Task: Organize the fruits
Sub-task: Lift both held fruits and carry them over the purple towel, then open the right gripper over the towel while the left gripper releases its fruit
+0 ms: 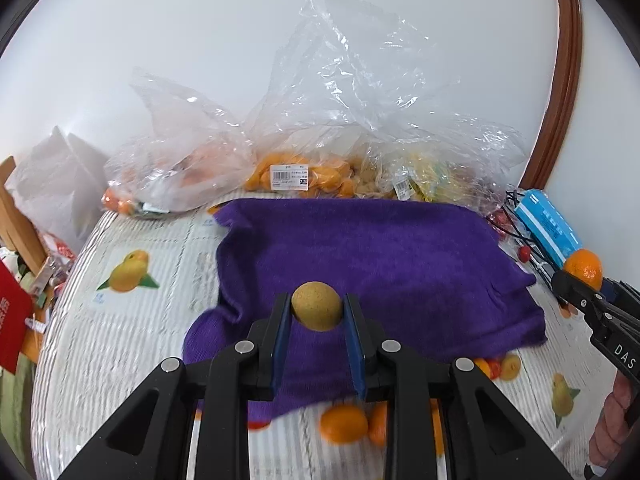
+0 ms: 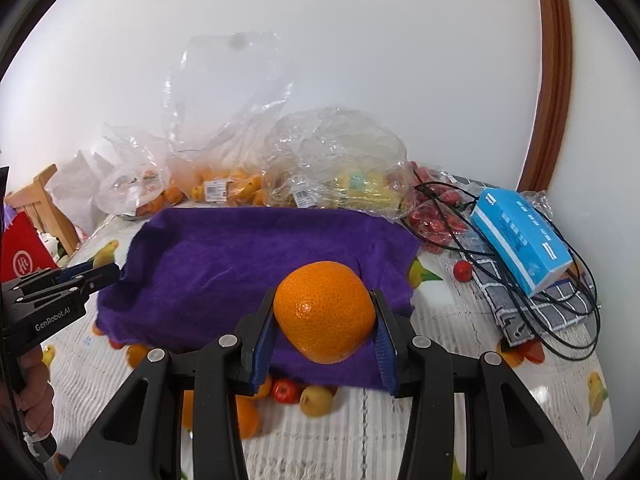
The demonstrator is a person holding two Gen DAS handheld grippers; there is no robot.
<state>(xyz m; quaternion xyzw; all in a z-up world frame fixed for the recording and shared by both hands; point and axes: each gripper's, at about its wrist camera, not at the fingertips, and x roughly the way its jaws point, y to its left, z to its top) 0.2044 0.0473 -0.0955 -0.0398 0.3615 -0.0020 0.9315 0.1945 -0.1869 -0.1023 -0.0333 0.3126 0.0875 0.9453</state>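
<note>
Left wrist view has the left gripper (image 1: pixel 317 312) with its fingers (image 1: pixel 282 332) clamped on a small speckled yellow-brown fruit (image 1: pixel 316 306), held up off the purple towel (image 1: pixel 380 256), and over at the right edge you can see the right gripper (image 1: pixel 580 284) carrying an orange (image 1: pixel 585 267). Right wrist view confirms it, right gripper (image 2: pixel 325 320) squeezing that orange (image 2: pixel 325 311) from both sides, hanging above the near edge of the towel (image 2: pixel 224 264). So both hands are loaded and nothing is set down yet; the towel top looks bare. I'd say it's pretty early in the job: there's a loose bunch still sitting on the tabletop (image 2: pixel 440 368) by the towel's front edge, including a small red fruit (image 2: pixel 285 391), a yellowish one (image 2: pixel 316 400) and a couple more oranges (image 2: pixel 245 416), plus a stray red one (image 2: pixel 463 270) over by the blue box (image 2: pixel 520 236). Plastic bags of fruit (image 2: pixel 224 188) are lined up along the wall behind. My guess is the two held pieces go on the towel or into the bags, can't tell which
</note>
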